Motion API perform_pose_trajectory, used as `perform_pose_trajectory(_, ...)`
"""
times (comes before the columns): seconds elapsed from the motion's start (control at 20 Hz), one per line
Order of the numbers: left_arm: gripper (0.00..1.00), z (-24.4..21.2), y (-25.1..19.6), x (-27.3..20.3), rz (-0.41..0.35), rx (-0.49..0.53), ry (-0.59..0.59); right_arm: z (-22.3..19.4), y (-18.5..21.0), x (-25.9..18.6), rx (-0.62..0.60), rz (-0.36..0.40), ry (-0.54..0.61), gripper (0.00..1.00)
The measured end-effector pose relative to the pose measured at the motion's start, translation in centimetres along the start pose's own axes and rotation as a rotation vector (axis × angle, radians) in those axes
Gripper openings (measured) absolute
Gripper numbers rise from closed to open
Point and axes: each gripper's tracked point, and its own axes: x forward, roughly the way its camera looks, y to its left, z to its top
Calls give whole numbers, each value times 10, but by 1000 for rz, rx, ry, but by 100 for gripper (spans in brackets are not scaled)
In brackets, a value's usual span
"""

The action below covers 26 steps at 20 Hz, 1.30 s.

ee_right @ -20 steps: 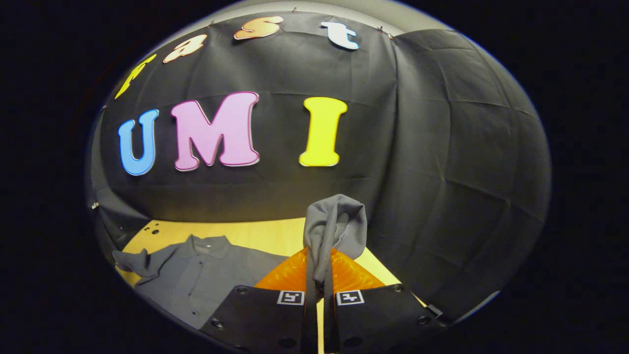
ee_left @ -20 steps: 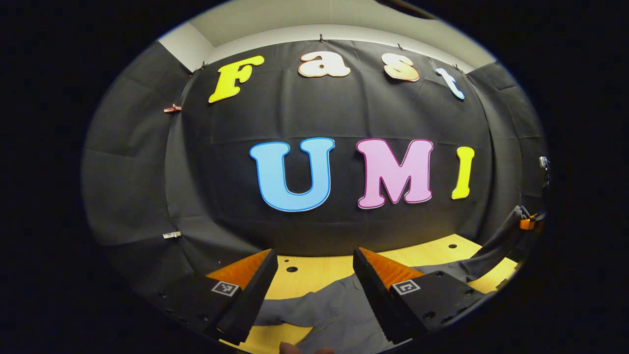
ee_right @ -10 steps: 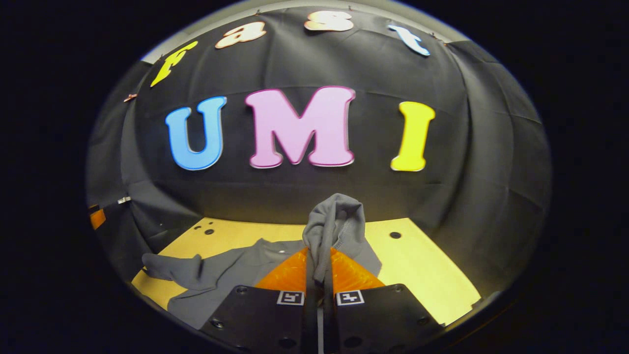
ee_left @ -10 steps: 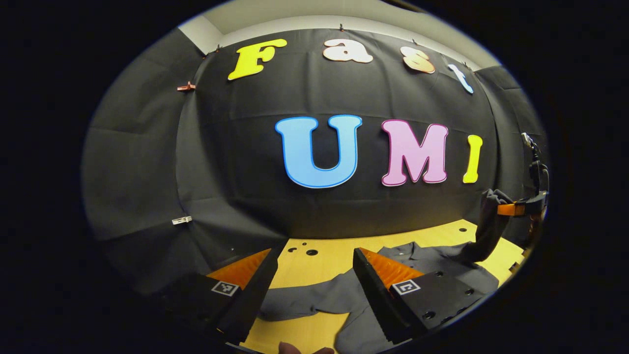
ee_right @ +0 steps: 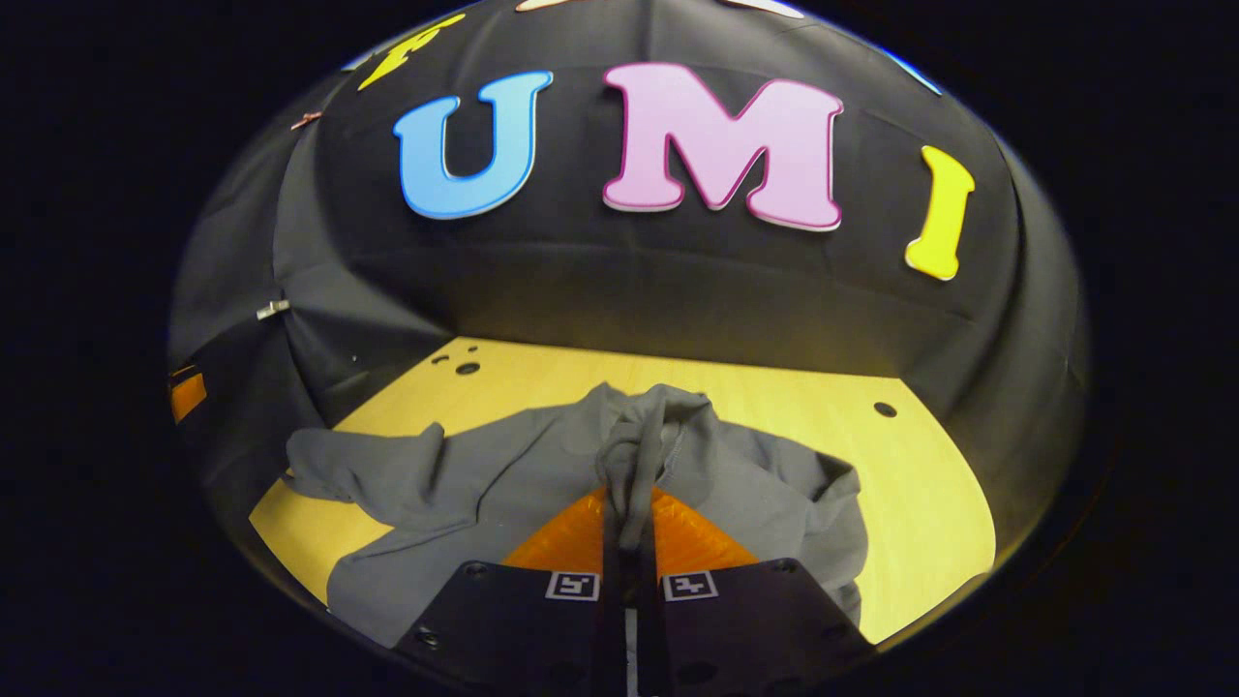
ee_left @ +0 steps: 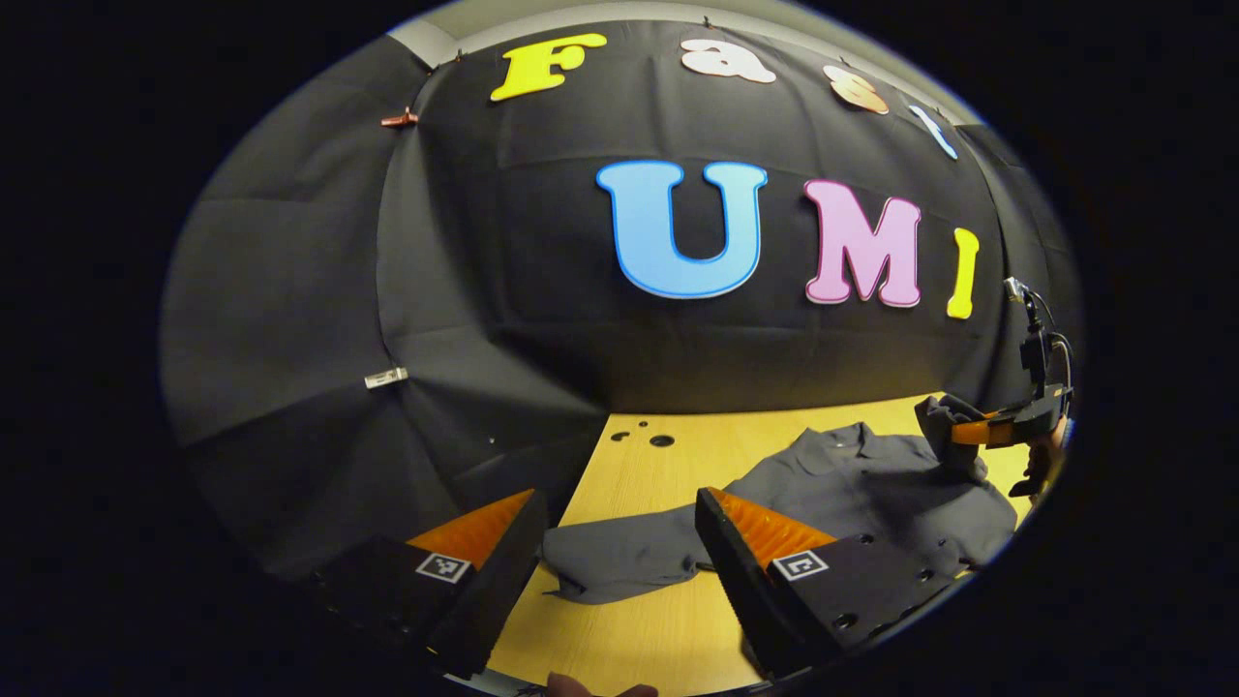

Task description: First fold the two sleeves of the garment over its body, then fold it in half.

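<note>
One grey garment (ee_right: 503,474) on wooden table (ee_right: 929,503); right tongs (ee_right: 627,542) pinch sleeve (ee_right: 653,436), left tongs (ee_left: 619,542) wide.

My left camera rides low over the desk's (ee_left: 639,639) near left edge, facing the back wall and slanting right. My right camera sits close above the garment (ee_right: 503,474), tipped down across the desk — toward the same wall. Both share the garment, the desk top and the wall behind.
</note>
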Motion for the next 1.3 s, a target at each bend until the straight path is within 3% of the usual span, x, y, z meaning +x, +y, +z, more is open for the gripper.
perform_pose_trajectory(0.05,99,-16,5,11,4,4,24,-10,5,8,12,11,20,9)
perform_pose_trajectory(0.1,98,-32,10,25,4,9,51,-23,10,17,24,17,51,18)
perform_pose_trajectory(0.15,98,-40,14,34,5,14,69,-36,14,25,30,17,85,10)
perform_pose_trajectory(0.45,98,-84,23,86,-10,11,135,-80,27,55,23,7,205,15)
perform_pose_trajectory(0.55,98,-99,19,100,-27,-6,172,-94,32,60,30,5,256,23)
perform_pose_trajectory(0.6,98,-106,19,105,-30,-7,188,-97,37,62,33,10,265,17)
perform_pose_trajectory(0.65,98,-118,22,112,-30,0,213,-101,42,62,39,20,275,28)
perform_pose_trajectory(0.7,98,-127,23,116,-32,7,235,-103,51,61,54,40,287,28)
perform_pose_trajectory(0.75,98,-139,25,119,-30,14,264,-102,69,57,92,92,300,19)
perform_pose_trajectory(0.8,98,-145,27,121,-22,21,276,-99,76,59,114,110,297,35)
perform_pose_trajectory(0.9,97,-159,31,129,-11,27,309,-90,87,52,160,140,285,42)
perform_pose_trajectory(1.0,98,-169,35,142,11,28,335,-78,87,37,179,156,261,42)
perform_pose_trajectory(1.05,98,-173,36,150,26,40,350,-75,73,23,161,143,255,29)
perform_pose_trajectory(1.1,98,-178,37,153,32,45,362,-73,66,16,157,134,252,55)
perform_pose_trajectory(1.15,98,-181,38,155,36,48,375,-70,59,8,159,127,243,42)
perform_pose_trajectory(1.3,97,-196,35,159,32,35,413,-61,40,-14,174,101,213,42)
